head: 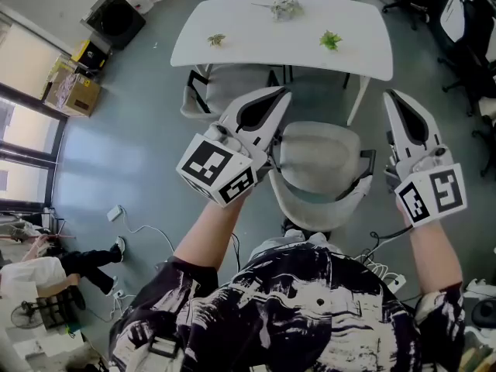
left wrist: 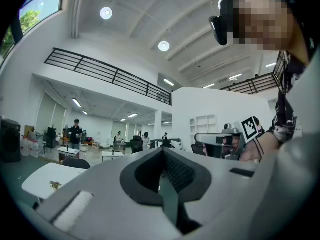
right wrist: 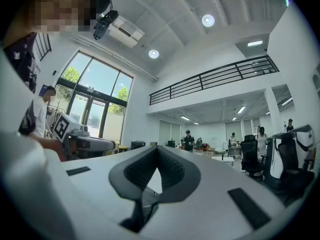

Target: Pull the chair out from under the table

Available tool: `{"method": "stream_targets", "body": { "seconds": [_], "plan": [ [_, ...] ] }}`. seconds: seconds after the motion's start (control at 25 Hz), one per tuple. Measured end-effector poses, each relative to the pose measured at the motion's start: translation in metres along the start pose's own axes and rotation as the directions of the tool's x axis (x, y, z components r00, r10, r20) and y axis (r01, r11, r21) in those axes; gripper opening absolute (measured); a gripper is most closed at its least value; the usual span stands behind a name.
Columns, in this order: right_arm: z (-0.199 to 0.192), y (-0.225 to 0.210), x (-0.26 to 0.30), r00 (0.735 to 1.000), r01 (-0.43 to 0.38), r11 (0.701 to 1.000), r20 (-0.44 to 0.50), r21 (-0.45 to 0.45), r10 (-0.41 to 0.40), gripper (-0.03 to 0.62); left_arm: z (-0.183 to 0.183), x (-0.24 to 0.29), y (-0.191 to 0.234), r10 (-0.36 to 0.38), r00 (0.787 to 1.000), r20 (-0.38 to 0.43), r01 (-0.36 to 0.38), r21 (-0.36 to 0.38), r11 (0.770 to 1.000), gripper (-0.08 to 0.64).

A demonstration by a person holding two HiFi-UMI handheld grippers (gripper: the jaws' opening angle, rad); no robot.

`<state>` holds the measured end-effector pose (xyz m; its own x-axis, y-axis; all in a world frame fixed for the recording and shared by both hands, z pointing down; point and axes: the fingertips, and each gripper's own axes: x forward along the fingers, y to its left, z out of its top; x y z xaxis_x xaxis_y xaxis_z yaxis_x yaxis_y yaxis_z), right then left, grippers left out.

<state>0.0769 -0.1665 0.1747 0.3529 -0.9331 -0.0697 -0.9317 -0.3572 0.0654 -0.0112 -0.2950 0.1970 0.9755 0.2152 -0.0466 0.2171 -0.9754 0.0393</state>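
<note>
The grey chair (head: 318, 169) stands clear of the white counter (head: 256, 45), directly in front of the person, so the pull looks finished. The left tool (head: 279, 99) and right tool (head: 394, 103) hover level on either side of it. Each has its jaws pressed together on nothing, probably because the chair needs no grip now.

Looks like a large open-plan office or lab hall: high ceiling (left wrist: 145, 19) with round lights (left wrist: 106, 13), railed mezzanine (right wrist: 215, 78), tall windows (right wrist: 97, 96), white table (head: 263, 43), black office chairs (right wrist: 249, 158) (a few people (right wrist: 188, 140) standing about at the far end).
</note>
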Motion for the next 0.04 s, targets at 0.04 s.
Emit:
{"method": "stream_targets", "body": {
  "seconds": [0.04],
  "plan": [
    [0.0000, 0.0004, 0.0002, 1.000, -0.003, 1.000, 0.000, -0.001, 0.003, 0.002, 0.0003, 0.0000, 0.0000, 0.001, 1.000, 0.001, -0.001, 0.000, 1.000, 0.005]
  ]
}}
